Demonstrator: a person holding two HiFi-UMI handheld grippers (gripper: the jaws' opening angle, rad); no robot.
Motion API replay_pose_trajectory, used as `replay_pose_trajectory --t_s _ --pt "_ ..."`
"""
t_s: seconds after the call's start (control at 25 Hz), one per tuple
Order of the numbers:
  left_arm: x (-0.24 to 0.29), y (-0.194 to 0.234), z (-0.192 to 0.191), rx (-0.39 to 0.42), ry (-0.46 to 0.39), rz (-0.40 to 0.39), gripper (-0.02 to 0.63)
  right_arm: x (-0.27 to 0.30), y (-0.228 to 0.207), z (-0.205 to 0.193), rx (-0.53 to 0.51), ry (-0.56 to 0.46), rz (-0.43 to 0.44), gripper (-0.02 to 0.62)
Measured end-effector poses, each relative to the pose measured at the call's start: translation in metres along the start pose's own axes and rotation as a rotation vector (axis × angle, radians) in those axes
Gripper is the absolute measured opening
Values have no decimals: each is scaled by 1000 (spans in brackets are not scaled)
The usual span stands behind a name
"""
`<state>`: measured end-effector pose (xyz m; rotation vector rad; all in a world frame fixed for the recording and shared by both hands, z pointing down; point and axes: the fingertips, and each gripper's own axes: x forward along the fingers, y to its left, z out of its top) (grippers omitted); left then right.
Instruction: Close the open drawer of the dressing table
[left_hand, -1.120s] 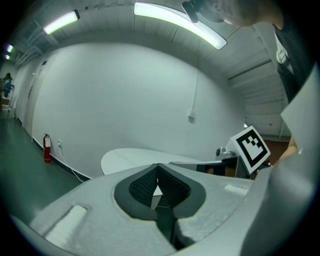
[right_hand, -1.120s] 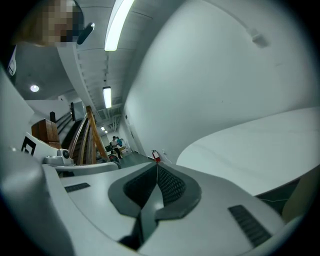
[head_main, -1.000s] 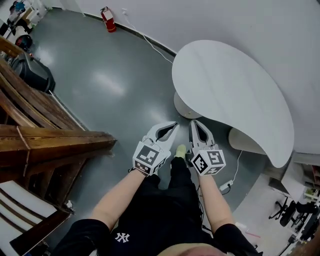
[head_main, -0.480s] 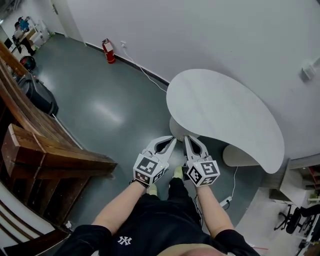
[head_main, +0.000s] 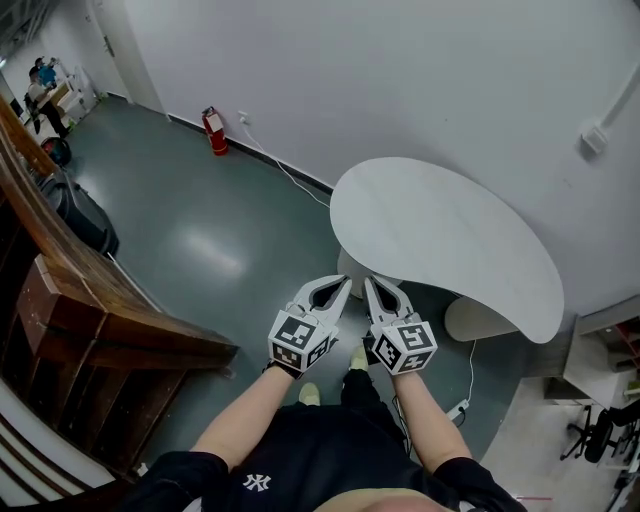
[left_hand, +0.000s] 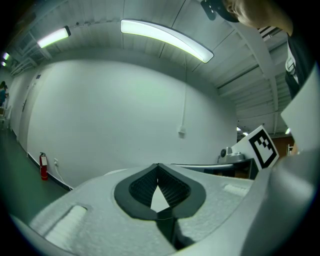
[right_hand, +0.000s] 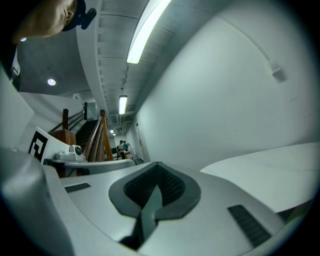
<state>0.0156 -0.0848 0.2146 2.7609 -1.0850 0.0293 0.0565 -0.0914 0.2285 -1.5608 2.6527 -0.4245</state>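
Left gripper (head_main: 344, 282) and right gripper (head_main: 370, 283) closed and empty before the white kidney-shaped dressing table (head_main: 440, 235)
In the head view the two are held side by side over the grey floor (head_main: 200, 235), each pair of jaws pressed together with nothing between them. The table top lies at 1 o'clock from them, its near edge close to their tips; the drawer is hidden beneath the top. A red fire extinguisher (head_main: 212, 130) stands at 11 o'clock and brown wooden stairs (head_main: 100, 325) at 9 o'clock

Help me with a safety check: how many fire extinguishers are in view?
1. The fire extinguisher stands on the floor against the white wall, left of the white table. Others may hide behind the wooden stairs.
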Motion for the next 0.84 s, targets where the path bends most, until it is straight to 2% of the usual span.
replay_pose_trajectory --t_s 0.84 --pt "-5 0 9 23 -13 -8 11 1 12 7 -20 -16 -1 15"
